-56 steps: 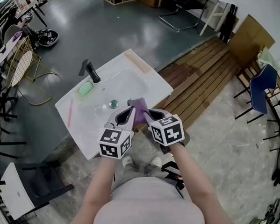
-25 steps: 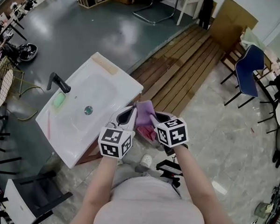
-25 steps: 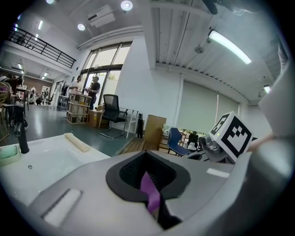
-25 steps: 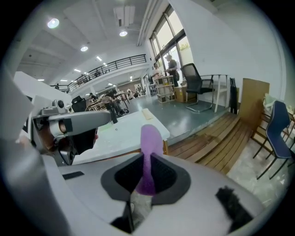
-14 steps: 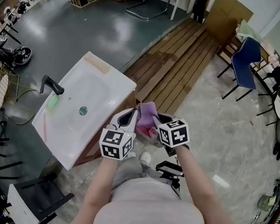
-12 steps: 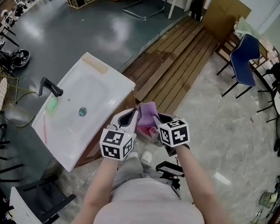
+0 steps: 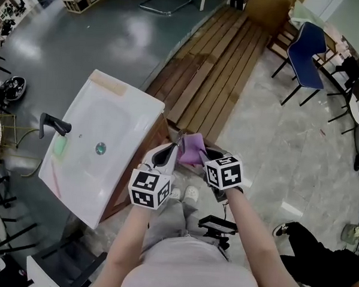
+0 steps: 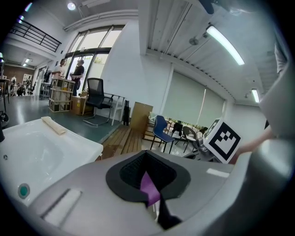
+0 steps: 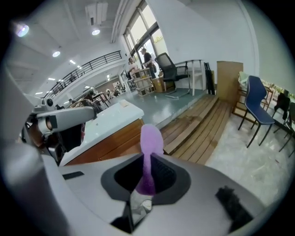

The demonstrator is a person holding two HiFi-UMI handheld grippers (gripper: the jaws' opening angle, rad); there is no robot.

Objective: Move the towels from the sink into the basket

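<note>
Open lab hall: freestanding sink (image 7: 136,116), blue chair (image 7: 308,41), mezzanine railing (image 8: 34,34).

Left forearm (image 7: 125,245) and right forearm (image 7: 254,237) extend forward from the torso, bare, converging slightly. Left gripper (image 7: 172,151) and right gripper (image 7: 204,154) sit close side by side, tips angled toward each other and pitched downward. Jaws of each gripper are clamped on the same purple towel (image 7: 193,148), which spans the two tips
</note>
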